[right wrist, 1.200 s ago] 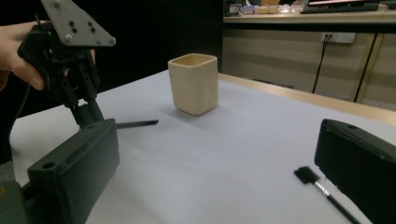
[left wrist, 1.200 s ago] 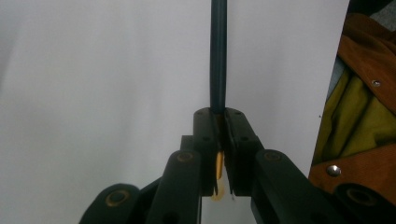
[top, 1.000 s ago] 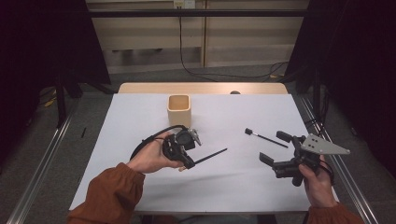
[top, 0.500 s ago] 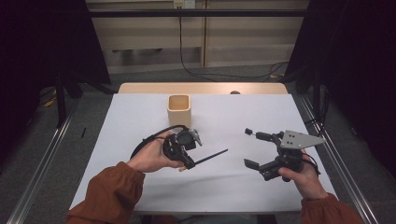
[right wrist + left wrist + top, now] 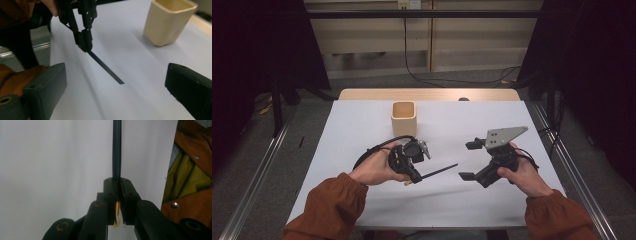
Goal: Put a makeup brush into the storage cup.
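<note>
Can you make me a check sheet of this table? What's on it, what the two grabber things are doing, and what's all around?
Surface: white table, a wooden strip along its far edge.
Job's things: thin dark stick, clamped at one end and jutting out toward the other hand; cream cup upright near the far edge, apart from both hands.
Clutter: a small dark thing at the far edge, too small to tell.
Grippers: left hand-held gripper shut on the stick; right hand-held gripper open, nothing between its jaws, pointing at the stick.
Cables: black cable loops from the left hand-held gripper; more cables on the floor beyond.
Surroundings: dark curtains at both sides, metal rails on the floor.
</note>
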`<state>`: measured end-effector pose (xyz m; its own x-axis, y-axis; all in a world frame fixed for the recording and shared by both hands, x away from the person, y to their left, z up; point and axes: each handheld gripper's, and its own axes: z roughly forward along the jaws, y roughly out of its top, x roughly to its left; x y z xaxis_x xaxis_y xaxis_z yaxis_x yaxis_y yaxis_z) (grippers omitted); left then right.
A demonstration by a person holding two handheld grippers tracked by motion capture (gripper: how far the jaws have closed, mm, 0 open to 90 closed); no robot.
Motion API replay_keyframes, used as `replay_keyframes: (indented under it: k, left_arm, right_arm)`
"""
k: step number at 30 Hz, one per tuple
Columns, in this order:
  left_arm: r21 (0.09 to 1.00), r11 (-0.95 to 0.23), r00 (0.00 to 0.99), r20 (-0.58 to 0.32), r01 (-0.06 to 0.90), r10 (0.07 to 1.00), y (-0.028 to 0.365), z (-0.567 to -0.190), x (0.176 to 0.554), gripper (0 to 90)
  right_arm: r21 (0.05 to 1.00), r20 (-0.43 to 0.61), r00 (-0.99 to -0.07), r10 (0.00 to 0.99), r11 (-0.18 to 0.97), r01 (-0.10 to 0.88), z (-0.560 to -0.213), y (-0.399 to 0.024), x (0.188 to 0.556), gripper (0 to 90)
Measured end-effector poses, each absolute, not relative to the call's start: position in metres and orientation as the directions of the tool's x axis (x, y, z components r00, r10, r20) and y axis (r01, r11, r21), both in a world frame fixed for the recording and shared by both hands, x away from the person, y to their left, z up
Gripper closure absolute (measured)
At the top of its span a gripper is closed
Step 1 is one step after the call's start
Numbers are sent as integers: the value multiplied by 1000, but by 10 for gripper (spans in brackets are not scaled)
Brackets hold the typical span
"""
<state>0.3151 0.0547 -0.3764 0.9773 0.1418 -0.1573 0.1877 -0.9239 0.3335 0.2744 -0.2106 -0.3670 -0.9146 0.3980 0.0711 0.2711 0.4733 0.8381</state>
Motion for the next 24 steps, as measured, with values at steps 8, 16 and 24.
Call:
replay_keyframes:
  k: [8, 16, 24]
  left_arm:
    - [329, -923, 975, -160, 201, 155, 53, -377, 314, 843]
    - [315, -933, 980, -151, 175, 133, 51, -377, 315, 843]
    - [296, -942, 981, -162, 156, 111, 48, -379, 315, 842]
  right_arm:
    - [755, 57, -942, 330, 603, 257, -358, -189, 287, 26]
    - [642, 56, -965, 257, 731, 232, -353, -176, 300, 51]
    - [530, 50, -976, 210, 823, 204, -351, -163, 304, 27]
